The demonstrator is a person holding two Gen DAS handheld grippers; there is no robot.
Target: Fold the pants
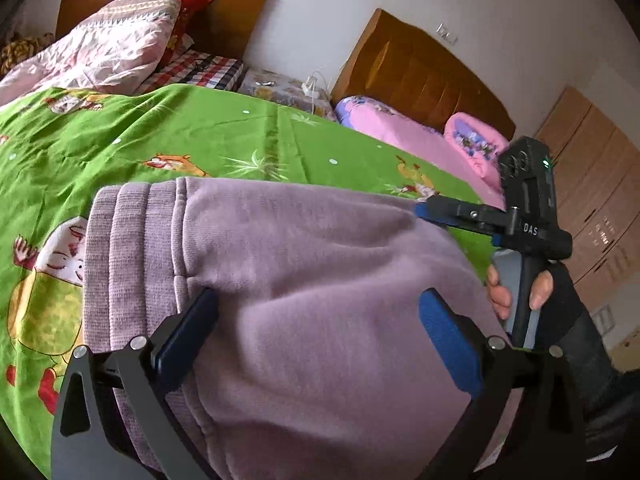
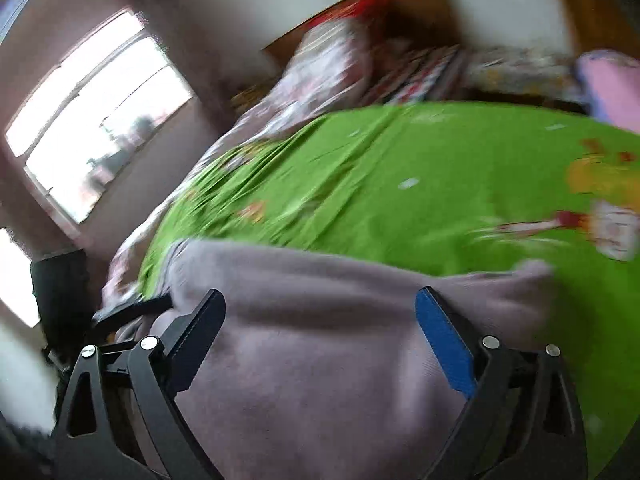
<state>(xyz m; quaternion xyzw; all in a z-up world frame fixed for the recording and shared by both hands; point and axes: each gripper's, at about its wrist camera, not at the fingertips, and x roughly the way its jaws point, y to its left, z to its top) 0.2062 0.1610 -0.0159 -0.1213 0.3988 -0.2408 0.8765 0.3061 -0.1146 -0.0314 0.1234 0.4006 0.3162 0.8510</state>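
Green bedsheet (image 1: 224,136); right tongs (image 1: 420,210) marked "DAS".

A home bedroom: beds (image 1: 168,136), wooden headboards (image 1: 420,76), wardrobe (image 1: 592,184).

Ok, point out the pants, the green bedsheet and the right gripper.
pants (image 1: 304,280), left wrist view, mid-fabric.
green bedsheet (image 1: 192,136), left wrist view, bare stretch.
right gripper (image 2: 320,336), right wrist view, between its fingertips.

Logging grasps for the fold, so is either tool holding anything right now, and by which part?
Nothing is visibly held. The left tool and right tool both stand open over the mauve knit pants lying on the green cartoon-print bedsheet.
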